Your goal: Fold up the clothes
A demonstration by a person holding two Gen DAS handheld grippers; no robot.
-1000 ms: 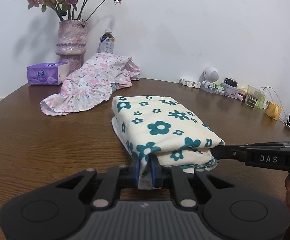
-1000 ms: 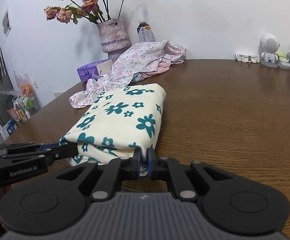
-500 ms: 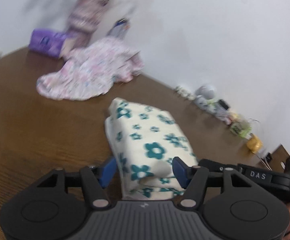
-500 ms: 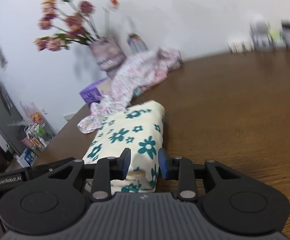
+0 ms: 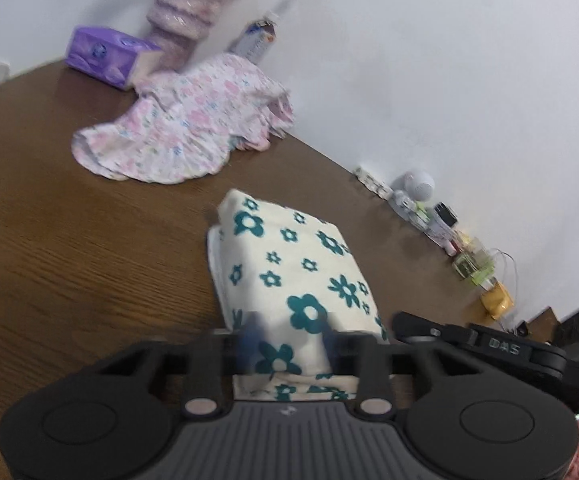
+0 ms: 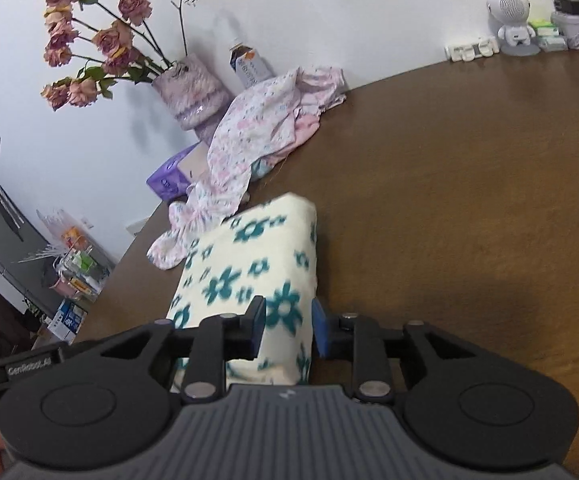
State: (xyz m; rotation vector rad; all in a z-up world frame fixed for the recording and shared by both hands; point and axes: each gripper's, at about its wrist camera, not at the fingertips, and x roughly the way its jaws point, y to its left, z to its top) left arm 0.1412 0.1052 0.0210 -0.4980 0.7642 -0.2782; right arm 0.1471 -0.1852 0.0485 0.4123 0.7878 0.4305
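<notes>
Your left gripper (image 5: 287, 338) has its jaws spread wide, one finger on each side of the near end of the folded floral garment (image 5: 295, 280) — motion blur smears both fingertips, so you cannot tell whether they touch the cloth. Your right gripper (image 6: 287, 326) is also parted, less widely, straddling the garment's near right corner without clamping it. The garment lies flat on the wooden table (image 6: 469, 200), a neat cream bundle with teal flowers. Beyond it sits a crumpled pink floral garment (image 5: 185, 136), which partly hides the bottle (image 6: 247, 65) and tissue box (image 6: 169, 174) in the right view. In the left view the vase (image 5: 191, 4) is cut off at the top edge.
</notes>
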